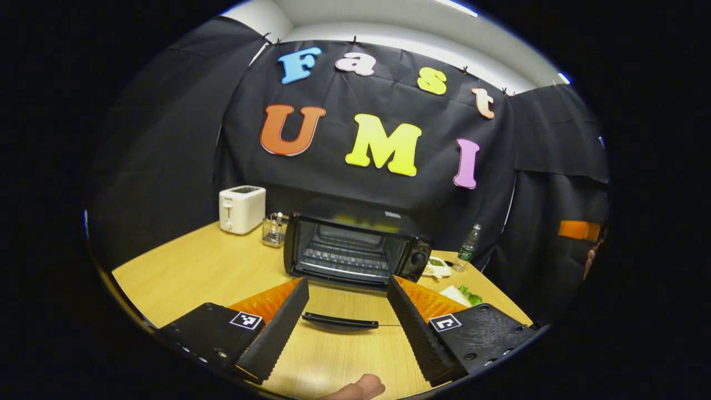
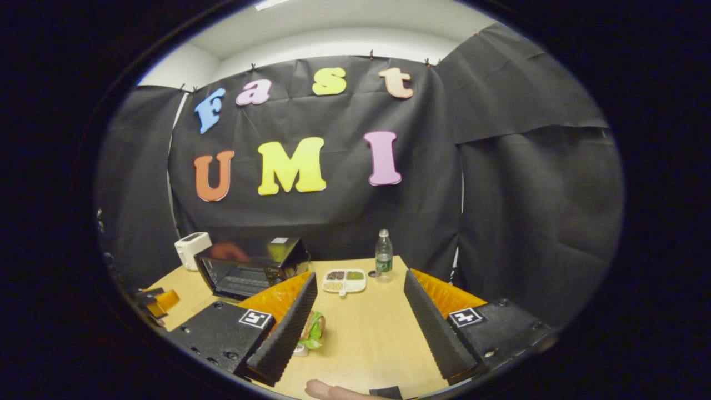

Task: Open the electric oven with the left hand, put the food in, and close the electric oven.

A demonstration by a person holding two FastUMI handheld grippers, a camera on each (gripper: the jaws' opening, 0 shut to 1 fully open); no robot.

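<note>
One desk [image 1: 194,272], pale wood, carries everything below.

One electric oven [image 1: 355,222], black, at the back of the desk. Its door is down flat towards the left tool and the wire rack inside is exposed. There is a small label on top and print by the knobs, both too small to read.

One toaster [image 1: 241,208], white, left of the oven. Its front marking is illegible.

Two tools, each with a square coded marker on both fingers.
- The left tool [image 1: 347,282] has its jaws spread and empty. The door handle [image 1: 339,320] lies crosswise between the fingers, apparently untouched.
- The right tool [image 2: 360,276] also has its jaws spread and empty.

One bottle [image 2: 383,255], with a green label I cannot read.

One sectioned dish [image 2: 344,280], beside the bottle.

One sandwich [image 2: 312,329], the food to be loaded, sits just beside the right tool's left-hand finger. It is nearer that tool, and the oven lies forward and left of it.
</note>
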